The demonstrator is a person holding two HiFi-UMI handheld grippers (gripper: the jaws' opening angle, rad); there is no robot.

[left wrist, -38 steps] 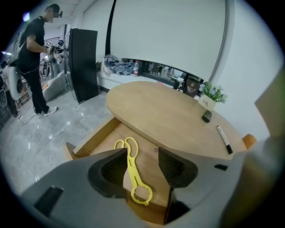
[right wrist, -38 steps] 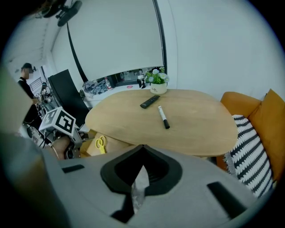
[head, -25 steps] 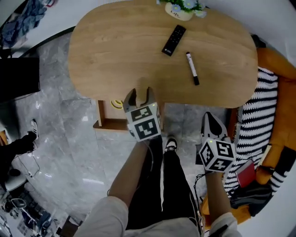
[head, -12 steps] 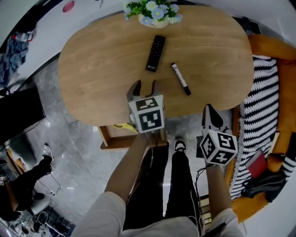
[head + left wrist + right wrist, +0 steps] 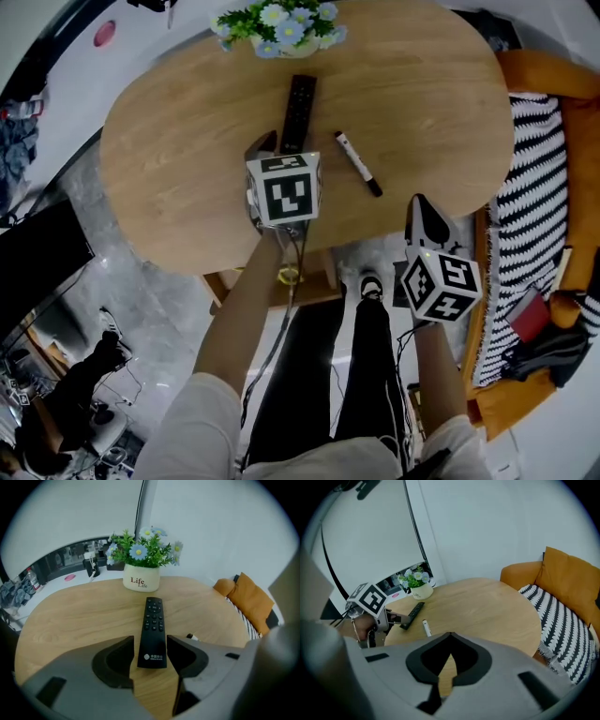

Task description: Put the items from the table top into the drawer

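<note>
A black remote [image 5: 299, 105] lies on the oval wooden table [image 5: 178, 159], pointing at a white flower pot [image 5: 277, 28]. My left gripper [image 5: 284, 147] is over the remote's near end. In the left gripper view the remote [image 5: 153, 627] lies lengthwise between the open jaws of the left gripper [image 5: 150, 648], and its near end sits between the tips without being pressed. A black-and-white marker [image 5: 358, 164] lies to the right of the remote. My right gripper [image 5: 424, 214] hangs off the table's near right edge. Its tips touch in the right gripper view [image 5: 449, 635], with nothing between them.
A wooden drawer or shelf part [image 5: 221, 284] shows under the table's near edge, with a small yellow thing [image 5: 288, 275] on it. An orange sofa with a striped blanket [image 5: 530, 197] stands at the right. The person's legs [image 5: 347, 366] are below the table edge, over grey stone floor.
My left gripper has moved forward from the table's near edge out over the table to the remote's near end, rolling as it went. The right gripper shifted slightly and stayed shut.
</note>
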